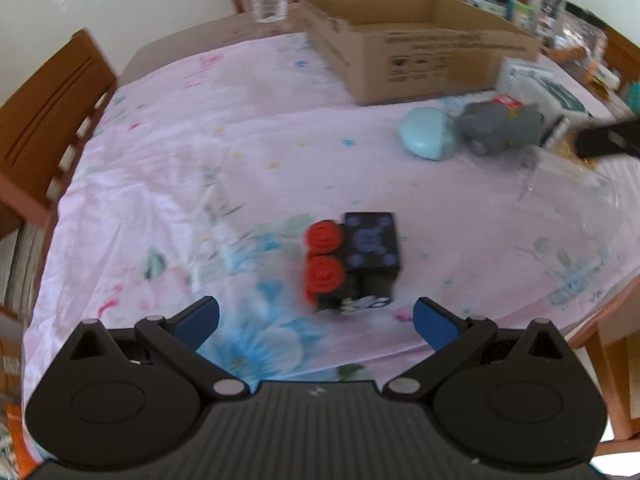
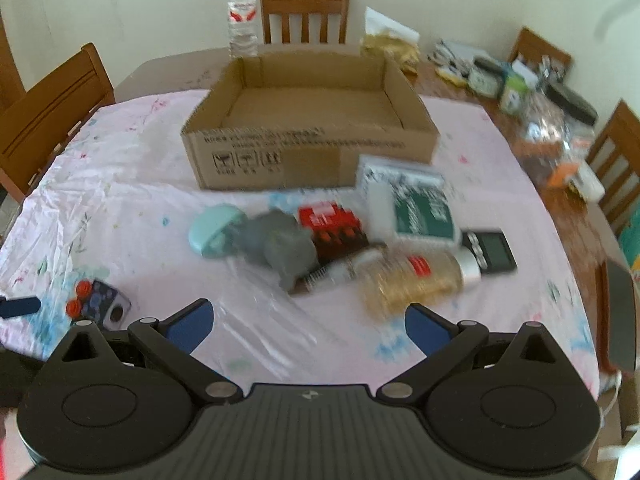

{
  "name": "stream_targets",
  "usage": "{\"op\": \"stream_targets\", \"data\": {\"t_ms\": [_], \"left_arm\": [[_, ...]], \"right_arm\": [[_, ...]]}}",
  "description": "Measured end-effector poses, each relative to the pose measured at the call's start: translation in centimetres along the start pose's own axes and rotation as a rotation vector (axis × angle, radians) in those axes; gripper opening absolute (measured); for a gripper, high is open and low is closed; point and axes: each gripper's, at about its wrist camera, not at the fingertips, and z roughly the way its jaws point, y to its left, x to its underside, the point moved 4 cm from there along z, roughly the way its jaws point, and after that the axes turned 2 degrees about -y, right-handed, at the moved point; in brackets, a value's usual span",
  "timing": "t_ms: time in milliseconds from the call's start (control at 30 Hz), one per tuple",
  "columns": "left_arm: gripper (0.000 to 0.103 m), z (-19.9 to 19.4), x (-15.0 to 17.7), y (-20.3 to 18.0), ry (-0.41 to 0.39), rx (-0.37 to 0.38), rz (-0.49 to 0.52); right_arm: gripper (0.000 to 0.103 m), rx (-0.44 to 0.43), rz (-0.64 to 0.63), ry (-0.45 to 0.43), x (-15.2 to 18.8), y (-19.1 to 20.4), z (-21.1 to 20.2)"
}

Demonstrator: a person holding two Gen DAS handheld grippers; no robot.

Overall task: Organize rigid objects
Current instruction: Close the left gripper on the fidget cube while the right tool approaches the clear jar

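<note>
Left gripper [image 1: 316,322] wide open, empty, lined up behind black toy block [image 1: 354,260]; cardboard box [image 2: 308,120] empty, ready. Right gripper [image 2: 308,326] wide open, empty, facing clutter.

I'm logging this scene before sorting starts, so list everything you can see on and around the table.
cardboard box: 1, brown, open, far centre of the cloth, nothing visible inside
water bottle: 1, clear, behind the box
black block with red knobs: 1, alone, before the left gripper
oval case: 1, pale blue, left end of the pile
grey toy: 1, beside the case
red-black packet: 1, mid pile
green-white box: 1, near the cardboard box
amber bottle: 1, lying down
black device: 1, right of pile
chairs: several, wooden
left gripper: open
right gripper: open
</note>
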Motion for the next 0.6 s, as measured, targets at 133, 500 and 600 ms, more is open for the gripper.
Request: {"op": "stream_targets", "data": {"t_ms": [133,500,600], "left_arm": [[0.103,0.7,-0.3,-0.5,-0.002,0.021,-0.002],[0.103,1.0,-0.3,-0.1,0.021,0.064,-0.049],[0.103,1.0,-0.3,-0.1,0.024,0.065,-0.047]], "right_arm": [[0.103,0.029,-0.014,-0.014,-0.4,1.7,2.0],[0.103,0.120,-0.062,0.014,1.9,1.2,2.4],[0.103,0.131,-0.042,0.026,2.9,0.1,1.8]]}}
